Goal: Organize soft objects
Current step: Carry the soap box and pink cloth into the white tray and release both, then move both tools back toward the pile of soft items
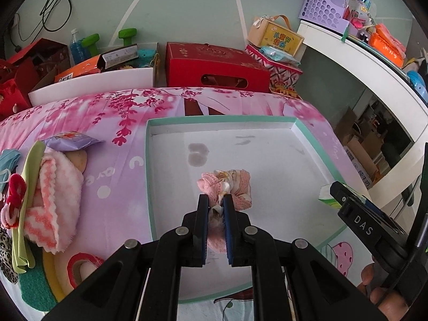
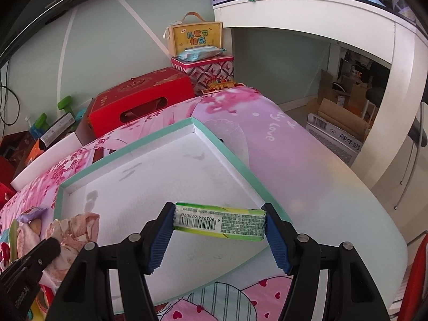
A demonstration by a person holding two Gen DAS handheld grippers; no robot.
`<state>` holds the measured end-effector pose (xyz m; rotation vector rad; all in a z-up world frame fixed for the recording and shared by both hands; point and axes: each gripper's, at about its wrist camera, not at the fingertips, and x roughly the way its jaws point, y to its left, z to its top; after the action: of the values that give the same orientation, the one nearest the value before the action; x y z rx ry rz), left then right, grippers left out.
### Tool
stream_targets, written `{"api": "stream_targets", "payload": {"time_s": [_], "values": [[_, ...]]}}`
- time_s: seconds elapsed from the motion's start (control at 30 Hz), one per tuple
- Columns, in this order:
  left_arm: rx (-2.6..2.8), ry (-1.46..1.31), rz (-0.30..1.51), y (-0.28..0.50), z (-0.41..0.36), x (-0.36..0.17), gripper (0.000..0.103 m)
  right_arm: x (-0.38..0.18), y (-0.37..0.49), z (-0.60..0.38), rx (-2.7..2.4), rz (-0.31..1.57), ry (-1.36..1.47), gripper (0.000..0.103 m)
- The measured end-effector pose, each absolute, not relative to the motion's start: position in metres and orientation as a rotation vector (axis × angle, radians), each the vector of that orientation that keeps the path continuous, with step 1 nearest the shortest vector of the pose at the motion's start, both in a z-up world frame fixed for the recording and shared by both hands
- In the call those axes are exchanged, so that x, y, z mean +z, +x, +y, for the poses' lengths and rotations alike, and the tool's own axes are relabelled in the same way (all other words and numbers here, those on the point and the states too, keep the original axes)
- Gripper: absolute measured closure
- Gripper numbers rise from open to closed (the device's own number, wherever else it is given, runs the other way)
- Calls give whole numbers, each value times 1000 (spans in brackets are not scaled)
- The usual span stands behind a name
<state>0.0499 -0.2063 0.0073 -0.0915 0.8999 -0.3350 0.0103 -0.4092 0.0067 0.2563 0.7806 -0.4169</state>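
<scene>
A glossy pink floral sheet (image 1: 112, 112) covers my table against a pale green wall. My left gripper (image 1: 216, 200) pinches crumpled pink cloth (image 1: 227, 184) over the shallow white tray (image 1: 302, 129); my right gripper (image 2: 219, 220) clamps a crinkly green tissue pack (image 2: 219, 220).

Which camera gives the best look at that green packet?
The right wrist view: the green packet sits centred between the jaws, barcode readable. The left wrist view shows only a corner behind the other gripper.
</scene>
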Motion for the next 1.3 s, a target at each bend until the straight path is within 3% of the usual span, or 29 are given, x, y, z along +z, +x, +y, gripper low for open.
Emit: {"api": "stream_targets", "payload": {"time_s": [0.13,0.23,0.4,0.53,0.6,1.23,1.3], "values": [[-326,-91,897,51,-205,6,92,8,10,-406,-410,774,248,35],[-323,-91,896,52,-204,5,86,9,11,-404,-415,771,228,34],[-308,-97,897,53,-201,7,46,10,12,-402,-399,765,215,16],[-296,-110,892,53,-197,9,36,11,13,-401,-399,768,200,0],[-294,-120,891,54,-194,9,30,10,13,-401,-395,775,198,0],[-213,-141,907,60,-180,2,16,2,16,-403,-396,829,202,0],[-206,-143,902,60,-179,2,8,1,16,-404,-399,833,202,0]]}}
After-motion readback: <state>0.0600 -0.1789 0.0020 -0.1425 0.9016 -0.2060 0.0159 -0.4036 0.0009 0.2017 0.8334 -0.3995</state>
